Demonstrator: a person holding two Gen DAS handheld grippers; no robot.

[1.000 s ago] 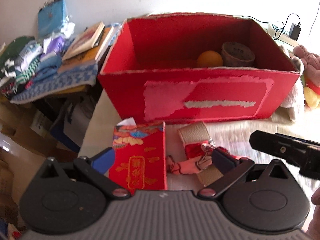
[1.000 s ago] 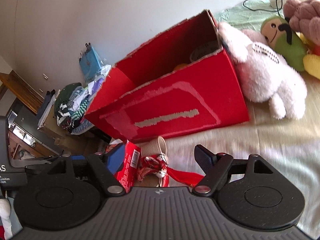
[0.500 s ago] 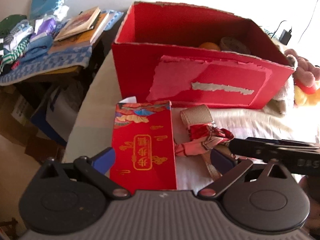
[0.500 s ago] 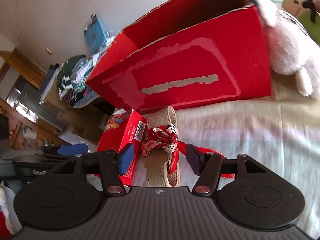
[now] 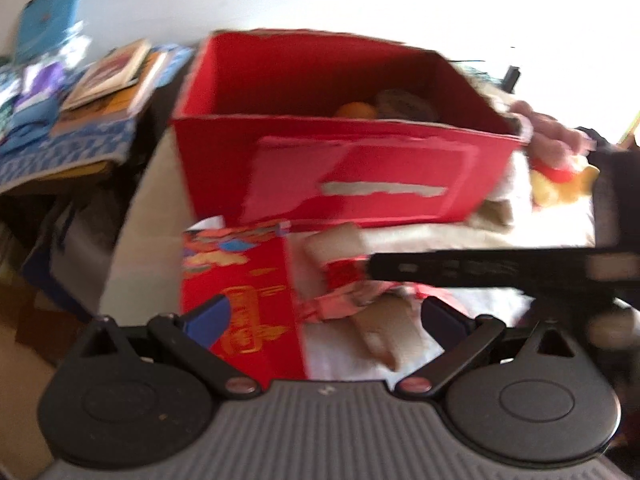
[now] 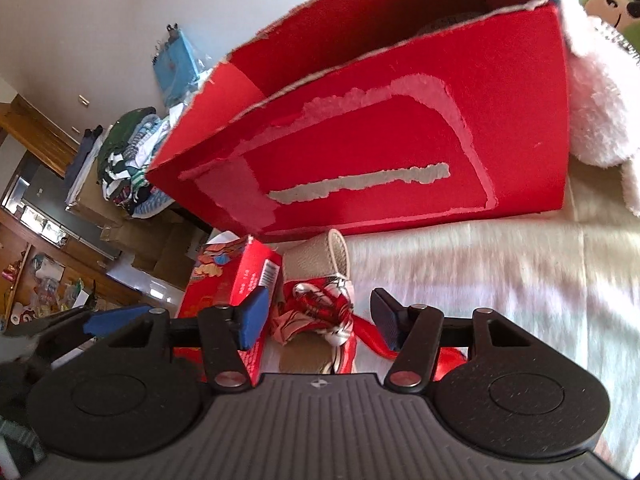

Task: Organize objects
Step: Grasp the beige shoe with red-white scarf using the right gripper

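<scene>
A large open red cardboard box [image 5: 340,152] [image 6: 380,140] stands on the pale bedspread. In front of it lie a small red packet with gold print [image 5: 240,292] [image 6: 228,280] and a beige strap [image 6: 320,252] tied with a red patterned scarf [image 6: 316,312] [image 5: 344,304]. My right gripper [image 6: 320,318] is open and low, its fingers on either side of the scarf. My left gripper [image 5: 326,316] is open over the packet and strap. The right gripper's black finger [image 5: 480,270] crosses the left wrist view above the scarf. The left wrist view is blurred.
An orange [image 5: 356,110] and a brown cup [image 5: 404,104] sit inside the box. Plush toys [image 6: 592,100] [image 5: 560,168] lean against its right end. Books and folded clothes [image 5: 100,92] are piled on a table to the left, past the bed's edge.
My right gripper has dropped closer to the scarf and strap and now straddles them. Its finger has slid further left across the left wrist view. The left gripper is moving, blurring its view.
</scene>
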